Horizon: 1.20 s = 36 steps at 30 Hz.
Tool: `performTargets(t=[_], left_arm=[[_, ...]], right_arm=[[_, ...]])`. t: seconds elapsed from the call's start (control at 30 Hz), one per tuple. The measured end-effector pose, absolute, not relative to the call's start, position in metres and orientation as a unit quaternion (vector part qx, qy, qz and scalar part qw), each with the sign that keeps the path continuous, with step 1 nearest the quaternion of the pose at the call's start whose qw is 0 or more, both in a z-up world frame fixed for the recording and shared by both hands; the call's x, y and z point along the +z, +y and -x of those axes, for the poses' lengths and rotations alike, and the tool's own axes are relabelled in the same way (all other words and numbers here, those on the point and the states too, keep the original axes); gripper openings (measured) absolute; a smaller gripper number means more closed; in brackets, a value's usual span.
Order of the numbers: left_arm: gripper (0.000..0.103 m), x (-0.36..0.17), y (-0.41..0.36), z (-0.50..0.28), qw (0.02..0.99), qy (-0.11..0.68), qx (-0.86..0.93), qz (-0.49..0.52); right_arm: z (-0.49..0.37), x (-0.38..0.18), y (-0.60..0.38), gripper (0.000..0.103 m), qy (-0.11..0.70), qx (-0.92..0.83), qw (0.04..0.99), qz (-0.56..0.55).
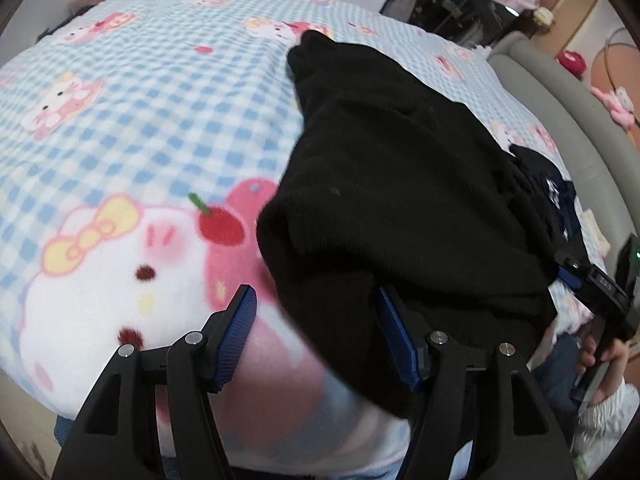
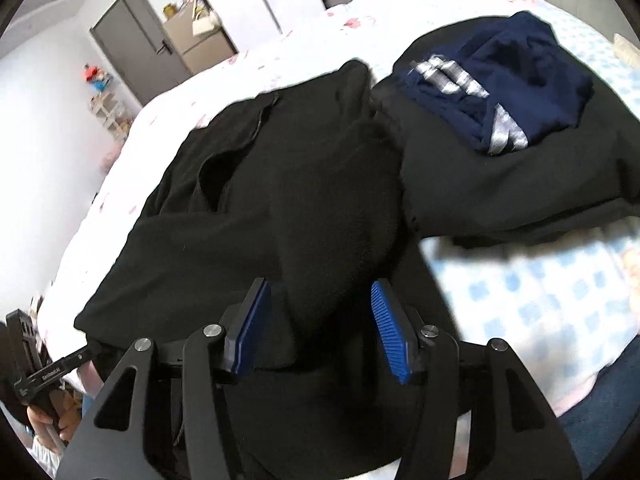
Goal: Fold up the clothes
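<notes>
A black fleece garment [image 1: 400,168] lies crumpled on the bed, over a blue-checked cartoon blanket [image 1: 140,128]. My left gripper [image 1: 318,320] stands open at the garment's near edge. Its right pad rests against the fabric and its left pad hangs over bare blanket. In the right wrist view the same black garment [image 2: 280,184] spreads ahead, and a fold of it runs down between the jaws of my right gripper [image 2: 320,312]. Those jaws stand apart around the fold without visibly pinching it. A navy garment with silver stripes [image 2: 500,92] sits on a second dark piece [image 2: 520,188] to the right.
A grey padded bed frame [image 1: 560,92] borders the bed's far right side. A hand [image 1: 596,354] holds the other gripper's body at the right edge. A grey door [image 2: 132,48], shelves and a cluttered corner lie beyond the bed. Blanket spreads out left of the garment.
</notes>
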<state>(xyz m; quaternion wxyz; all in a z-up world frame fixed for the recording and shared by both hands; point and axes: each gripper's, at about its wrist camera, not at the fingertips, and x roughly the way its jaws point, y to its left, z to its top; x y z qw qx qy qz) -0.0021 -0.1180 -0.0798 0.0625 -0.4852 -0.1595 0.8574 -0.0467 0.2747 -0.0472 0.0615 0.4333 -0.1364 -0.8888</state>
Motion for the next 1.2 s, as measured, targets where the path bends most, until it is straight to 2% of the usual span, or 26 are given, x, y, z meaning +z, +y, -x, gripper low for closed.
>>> performTargets(t=[0.1,0.2,0.27,0.33,0.4,0.47,0.5,0.53,0.63,0.77,0.83,0.9,1.03,1.13,1.2], left_arm=[[0.064,-0.082,-0.109,0.009,0.070,-0.146,0.857,0.490],[0.064,-0.084,-0.102,0.016,0.059,-0.127,0.861,0.489],[0.064,-0.085,-0.104,0.019,0.049,-0.134,0.862,0.487],[0.064,-0.089,-0.106,0.022,0.040,-0.144,0.858,0.491],[0.064,-0.096,-0.105,0.024,0.037,-0.153,0.850,0.502],[0.063,-0.101,-0.100,0.023,0.035,-0.145,0.849,0.507],[0.058,-0.101,-0.097,0.021,0.029,-0.134,0.852,0.505],[0.040,-0.100,-0.095,0.020,0.023,-0.120,0.856,0.502],[0.024,-0.091,-0.092,0.018,0.025,-0.114,0.866,0.486],[0.023,-0.067,-0.077,0.005,0.049,-0.083,0.894,0.439],[0.029,-0.067,-0.074,0.001,0.051,-0.069,0.893,0.442],[0.033,-0.072,-0.075,0.000,0.047,-0.068,0.886,0.457],[0.033,-0.093,-0.092,0.009,0.026,-0.098,0.855,0.508],[0.038,-0.070,-0.100,0.004,0.085,-0.131,0.858,0.489],[0.041,-0.052,-0.105,-0.002,0.120,-0.137,0.865,0.468]], right_arm=[[0.053,-0.046,0.280,0.059,-0.096,-0.892,0.032,-0.441],[0.057,-0.036,0.270,0.059,-0.071,-0.898,0.063,-0.429],[0.066,-0.030,0.248,0.079,-0.021,-0.901,0.085,-0.426],[0.085,-0.043,0.220,0.085,0.045,-0.885,0.097,-0.453],[0.109,-0.073,0.208,0.078,0.061,-0.856,0.102,-0.504],[0.122,-0.088,0.211,0.032,0.057,-0.845,0.083,-0.525],[0.123,-0.083,0.215,0.022,0.051,-0.852,0.083,-0.515],[0.124,-0.071,0.220,0.007,0.047,-0.862,0.087,-0.496],[0.124,-0.021,0.236,0.006,0.050,-0.901,0.085,-0.422],[0.130,0.047,0.269,0.006,0.020,-0.955,0.059,-0.291],[0.132,0.063,0.285,0.006,0.005,-0.972,0.029,-0.231],[0.142,0.056,0.303,0.006,-0.021,-0.970,0.007,-0.243],[0.157,0.008,0.315,0.006,-0.036,-0.943,0.007,-0.332],[0.151,-0.015,0.310,0.006,-0.009,-0.937,0.000,-0.349],[0.146,-0.022,0.315,0.007,-0.019,-0.935,0.000,-0.354]])
